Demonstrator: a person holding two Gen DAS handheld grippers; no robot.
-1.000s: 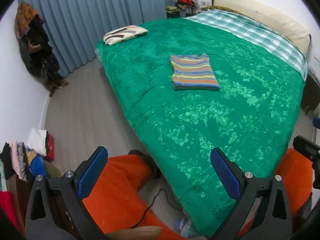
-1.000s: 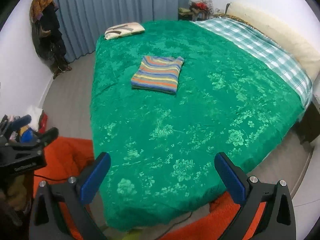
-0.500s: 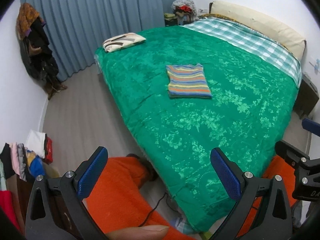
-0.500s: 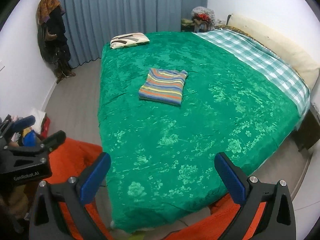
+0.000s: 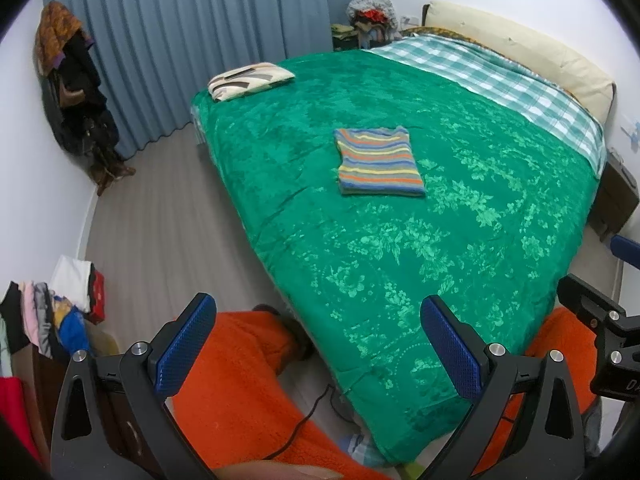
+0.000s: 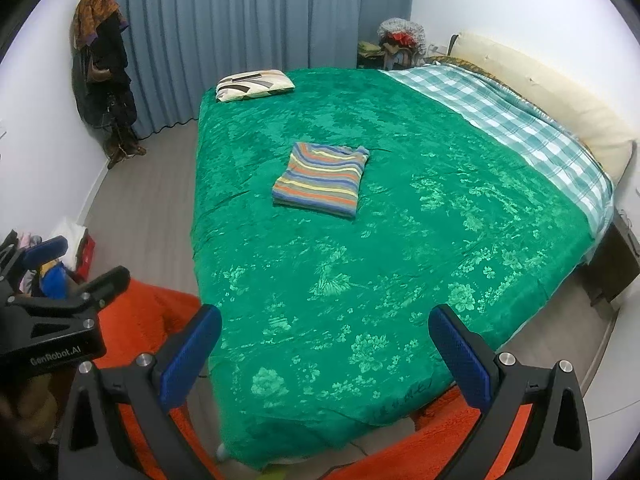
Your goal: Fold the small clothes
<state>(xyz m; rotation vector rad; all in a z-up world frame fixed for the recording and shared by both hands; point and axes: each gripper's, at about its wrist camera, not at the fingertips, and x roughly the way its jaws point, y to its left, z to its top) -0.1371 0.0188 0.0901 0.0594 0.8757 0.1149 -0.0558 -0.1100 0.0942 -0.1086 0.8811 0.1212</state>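
- Left wrist view: left gripper [image 5: 318, 344] has its blue-padded jaws wide apart, nothing between them, held off the foot of the bed.
- Right wrist view: right gripper [image 6: 326, 354] is the same, jaws spread and empty.
- Striped multicolour knit garment [image 5: 378, 162] lies as a flat, squared rectangle mid-bed on the green floral velvet bedspread [image 5: 460, 240], well apart from both claws. We judge this piece done.
- Heap of mixed unfolded clothes [image 5: 48, 312] sits low at the left, by the left claw; likely our next source.
- Doing it well: we take one piece only, pinch at a shoulder or hem edge rather than a bunch, and lay it flat on open bedspread near us.
- We keep clear of the folded piece so we don't drag it.
- Risk: plush cover grips fabric, so we lift rather than slide.
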